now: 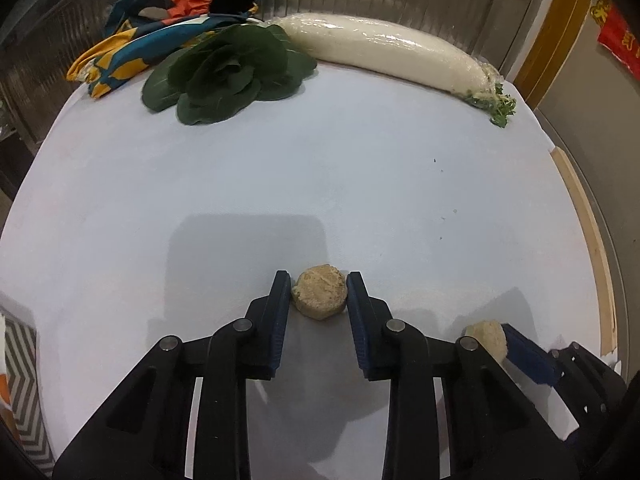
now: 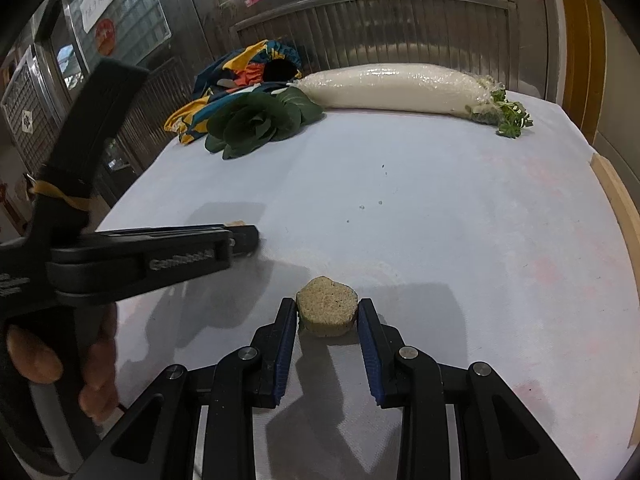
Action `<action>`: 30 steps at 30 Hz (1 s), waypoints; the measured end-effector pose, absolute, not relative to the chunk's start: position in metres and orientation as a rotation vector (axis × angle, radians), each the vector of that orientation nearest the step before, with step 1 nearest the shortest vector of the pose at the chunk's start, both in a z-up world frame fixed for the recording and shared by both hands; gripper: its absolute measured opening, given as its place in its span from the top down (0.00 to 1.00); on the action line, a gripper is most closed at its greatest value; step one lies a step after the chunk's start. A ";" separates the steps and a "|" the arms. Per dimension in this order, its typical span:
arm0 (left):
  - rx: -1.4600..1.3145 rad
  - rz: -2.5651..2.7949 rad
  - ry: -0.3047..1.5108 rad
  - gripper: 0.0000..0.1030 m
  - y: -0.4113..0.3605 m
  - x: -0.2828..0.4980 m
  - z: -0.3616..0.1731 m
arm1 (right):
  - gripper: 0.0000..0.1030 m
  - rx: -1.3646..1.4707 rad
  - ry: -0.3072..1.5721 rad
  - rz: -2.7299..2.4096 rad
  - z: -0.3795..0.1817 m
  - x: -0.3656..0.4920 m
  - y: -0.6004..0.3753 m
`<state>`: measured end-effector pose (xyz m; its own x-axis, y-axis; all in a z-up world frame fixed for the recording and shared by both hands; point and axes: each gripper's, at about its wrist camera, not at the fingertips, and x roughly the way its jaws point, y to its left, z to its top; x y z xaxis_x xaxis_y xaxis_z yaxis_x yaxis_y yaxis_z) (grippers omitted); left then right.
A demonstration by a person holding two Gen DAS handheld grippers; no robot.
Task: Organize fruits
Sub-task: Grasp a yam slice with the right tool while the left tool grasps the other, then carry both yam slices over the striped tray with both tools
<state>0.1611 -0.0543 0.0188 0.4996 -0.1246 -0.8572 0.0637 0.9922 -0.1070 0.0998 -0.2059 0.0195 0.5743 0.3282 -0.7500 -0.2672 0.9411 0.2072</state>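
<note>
Two tan chunks sit on the white surface [image 1: 320,184], one between the fingers of each tool. From the left wrist, the left tool [image 1: 319,294] has its blue pads against both sides of a round, crumbly left chunk [image 1: 319,293], which rests on the surface on the near side, well apart from the white radish [image 1: 384,50] along the far edge. The clamp looks set, so the lift should go straight up without more squeeze, since the chunk looks likely to crumble. Beside it to the right, the second piece shows at the other tool's blue pad.

From the right wrist, the right tool [image 2: 328,312] is clenched on a hexagon-like right chunk [image 2: 327,306], which also rests on the surface, near this edge and far from the radish. The left tool shows side-on at the left, a hand [image 2: 60,364] around its handle. Dark leafy greens [image 2: 260,124] and a patterned cloth [image 2: 240,76] lie at the radish's tapered end. Judging by both grips, raise the pieces together and level, keeping the two tools apart so they do not knock.
</note>
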 end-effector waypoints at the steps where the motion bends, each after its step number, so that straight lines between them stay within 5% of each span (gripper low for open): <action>1: -0.069 -0.112 1.041 0.73 -0.053 0.158 0.019 | 0.71 0.074 0.891 0.348 0.020 0.100 -0.206; 30: -0.058 0.009 0.889 0.73 0.039 -0.009 0.053 | 0.71 -0.037 0.836 0.434 0.044 0.002 -0.094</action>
<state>-0.0086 0.0389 0.0534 0.6299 -0.0165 -0.7765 -0.0319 0.9984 -0.0470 0.0019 -0.0935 0.0444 0.5886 0.3578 -0.7249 -0.3866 0.9121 0.1363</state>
